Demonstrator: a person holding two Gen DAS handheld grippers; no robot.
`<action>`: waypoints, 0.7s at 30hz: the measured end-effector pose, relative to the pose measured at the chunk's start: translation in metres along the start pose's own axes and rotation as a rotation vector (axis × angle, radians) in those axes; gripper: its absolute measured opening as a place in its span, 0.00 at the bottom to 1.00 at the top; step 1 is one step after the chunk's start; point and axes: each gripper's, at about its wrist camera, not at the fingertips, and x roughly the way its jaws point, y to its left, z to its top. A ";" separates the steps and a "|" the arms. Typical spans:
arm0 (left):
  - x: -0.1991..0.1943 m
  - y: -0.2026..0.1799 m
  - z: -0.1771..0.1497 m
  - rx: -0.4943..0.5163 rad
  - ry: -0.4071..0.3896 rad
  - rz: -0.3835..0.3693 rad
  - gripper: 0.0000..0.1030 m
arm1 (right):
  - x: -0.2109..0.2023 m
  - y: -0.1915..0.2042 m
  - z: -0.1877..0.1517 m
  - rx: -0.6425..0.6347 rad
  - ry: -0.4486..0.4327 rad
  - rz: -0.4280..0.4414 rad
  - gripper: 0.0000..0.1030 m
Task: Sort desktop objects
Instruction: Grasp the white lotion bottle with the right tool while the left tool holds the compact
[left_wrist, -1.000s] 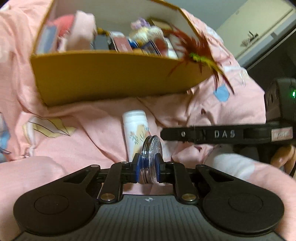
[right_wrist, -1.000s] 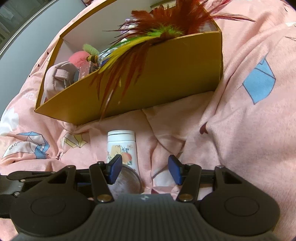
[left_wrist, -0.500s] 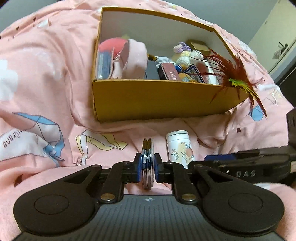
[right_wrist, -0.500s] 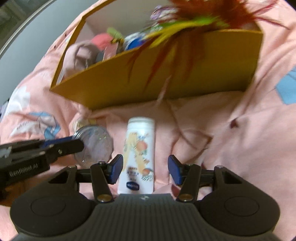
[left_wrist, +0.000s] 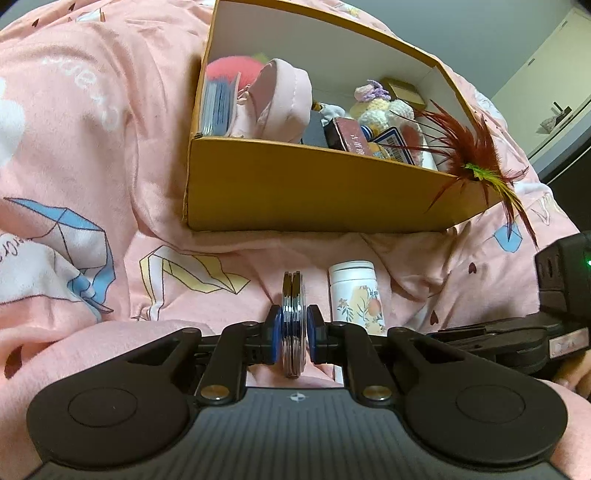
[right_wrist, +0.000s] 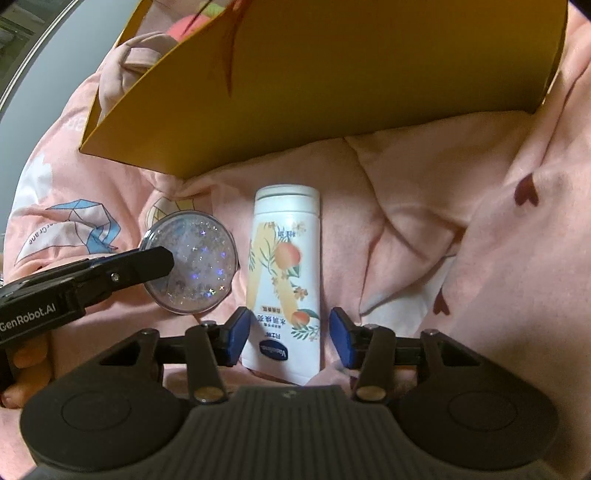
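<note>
Pink blanket (left_wrist: 92, 122) with paper-crane print covers the whole work surface, rumpled into folds. Far left in the right wrist view: a person's fingers (right_wrist: 27, 363) wrapped on the handle of the left gripper (left_wrist: 292, 332), whose arm comes in from the left edge. Its blue pads are clamped on a round glitter compact (right_wrist: 192, 262), held on edge; from the left wrist view the compact (left_wrist: 293, 325) shows only its thin metal rim, pinched on both flat faces, raised clear of the blanket as far as can be told. Just right of it, a white lotion bottle (right_wrist: 284, 280) with peach-and-flower print lies flat on the blanket, cap end toward the box, base end toward the camera. Right gripper (right_wrist: 291, 338) straddles the bottle's base end; its jaws are closing with the bottle between them, a narrow gap visible on each side, pads not yet touching. Behind both items sits an open yellow cardboard box (left_wrist: 314, 199), white inside, near wall facing the grippers, close behind the bottle cap but apart from it. Inside, left to right: red plush and a stack of blue cards, a pink fabric pouch (left_wrist: 284, 103), small dark boxes, a crocheted toy. A red-and-green feather toy (left_wrist: 476, 162) hangs over the box's right corner.
</note>
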 end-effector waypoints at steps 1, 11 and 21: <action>0.000 0.000 0.000 -0.001 0.001 0.002 0.14 | 0.002 -0.002 0.002 0.004 0.001 0.002 0.40; 0.002 0.000 0.001 0.000 0.005 0.009 0.14 | -0.022 0.045 -0.004 -0.275 -0.146 -0.121 0.16; 0.004 -0.001 0.000 0.011 0.008 0.018 0.14 | 0.016 0.022 0.013 -0.219 -0.010 -0.065 0.18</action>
